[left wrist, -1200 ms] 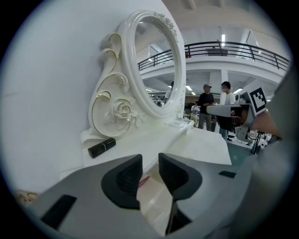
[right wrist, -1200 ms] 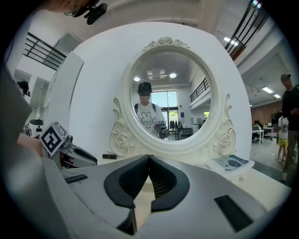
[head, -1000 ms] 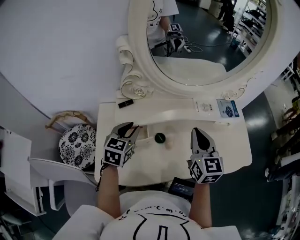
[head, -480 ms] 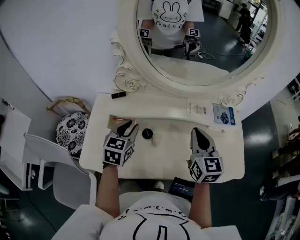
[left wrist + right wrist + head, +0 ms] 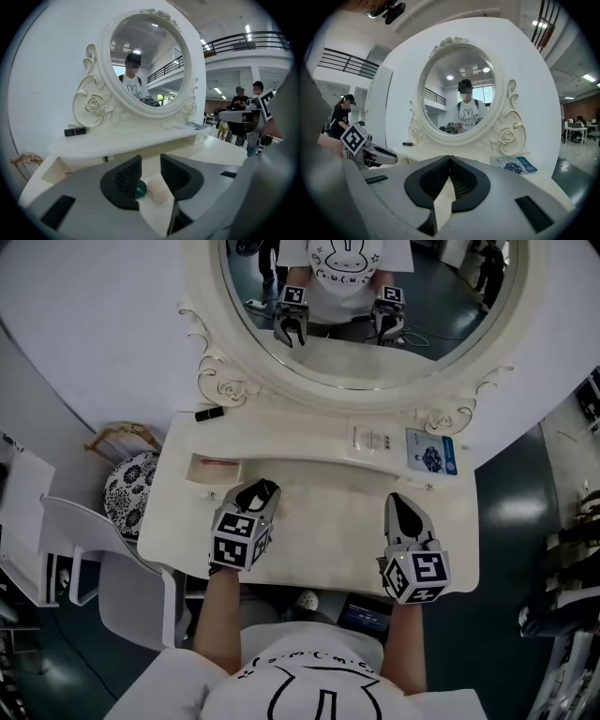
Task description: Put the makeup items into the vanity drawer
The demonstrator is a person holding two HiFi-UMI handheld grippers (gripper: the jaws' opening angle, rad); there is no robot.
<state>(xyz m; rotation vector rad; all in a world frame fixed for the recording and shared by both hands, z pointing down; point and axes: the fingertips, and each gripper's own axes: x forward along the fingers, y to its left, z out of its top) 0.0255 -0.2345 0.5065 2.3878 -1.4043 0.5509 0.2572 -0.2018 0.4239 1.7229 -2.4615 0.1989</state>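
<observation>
Centre opening jaws of left gripper (image 5: 150, 165) on pale sponge (image 5: 158, 191) between them, clear of green lid (image 5: 140, 190); leave closed, empty jaws of right gripper (image 5: 450, 161) idle.

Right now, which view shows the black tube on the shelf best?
Left gripper view: the black tube lies closest, side-on. Head view shows it small from above; right gripper view, only a dark speck.

This is not a home but a large open hall, like an office or studio floor. The vanity (image 5: 319, 521) with its oval mirror (image 5: 145, 61) stands against a bare white panel (image 5: 103, 324). Around it are a dark glossy floor (image 5: 511, 512), a mezzanine railing (image 5: 243, 40), strip lights (image 5: 247, 29) on a high ceiling, desks (image 5: 576, 127) and people (image 5: 240, 101) standing in the background.
</observation>
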